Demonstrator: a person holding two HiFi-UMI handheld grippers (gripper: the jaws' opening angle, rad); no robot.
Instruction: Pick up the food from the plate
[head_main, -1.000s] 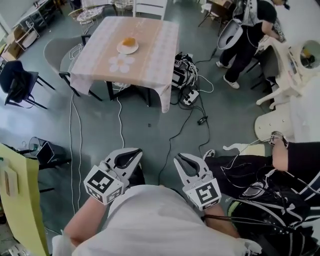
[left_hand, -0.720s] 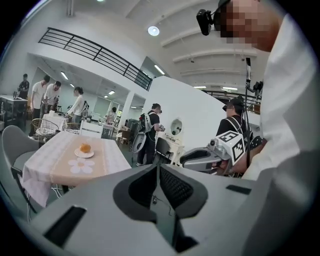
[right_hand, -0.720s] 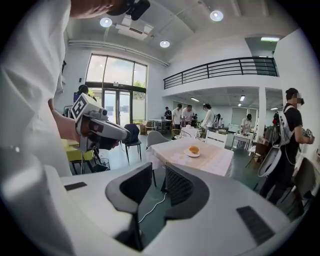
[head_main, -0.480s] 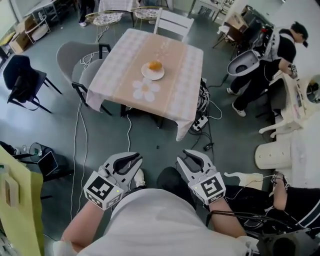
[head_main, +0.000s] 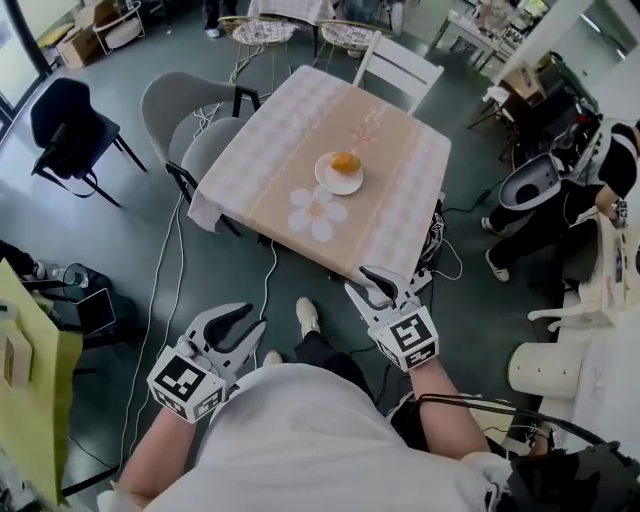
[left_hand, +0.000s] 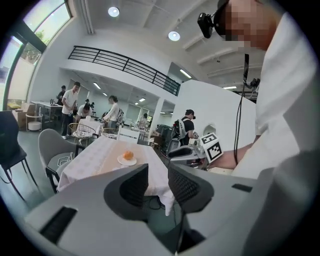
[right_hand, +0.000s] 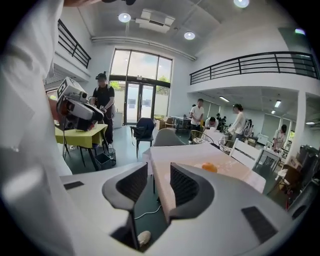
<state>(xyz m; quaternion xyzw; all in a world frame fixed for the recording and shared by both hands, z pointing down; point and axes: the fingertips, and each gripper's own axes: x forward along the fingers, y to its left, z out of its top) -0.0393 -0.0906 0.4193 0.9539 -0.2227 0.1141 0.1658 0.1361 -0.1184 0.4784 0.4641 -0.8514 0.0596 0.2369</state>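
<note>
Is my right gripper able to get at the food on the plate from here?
Probably not yet. The right gripper, jaws opening with nothing between them, hangs over the floor short of the table, and the food sits on its plate mid-table. Nothing blocks the way; stepping closer should do.

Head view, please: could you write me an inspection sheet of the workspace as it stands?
Surface: table under a pale checked cloth, some way ahead of the person.
Job's things: orange food lying on a white plate near the table's middle, untouched.
Clutter: a flower-shaped mat beside the plate.
Grippers: left gripper and right gripper both away from the table, jaws opening, nothing between them.
Cables: white cables trailing over the floor by the table's left side.
Surroundings: grey chairs, a white chair, a black chair; a person at the right.
</note>
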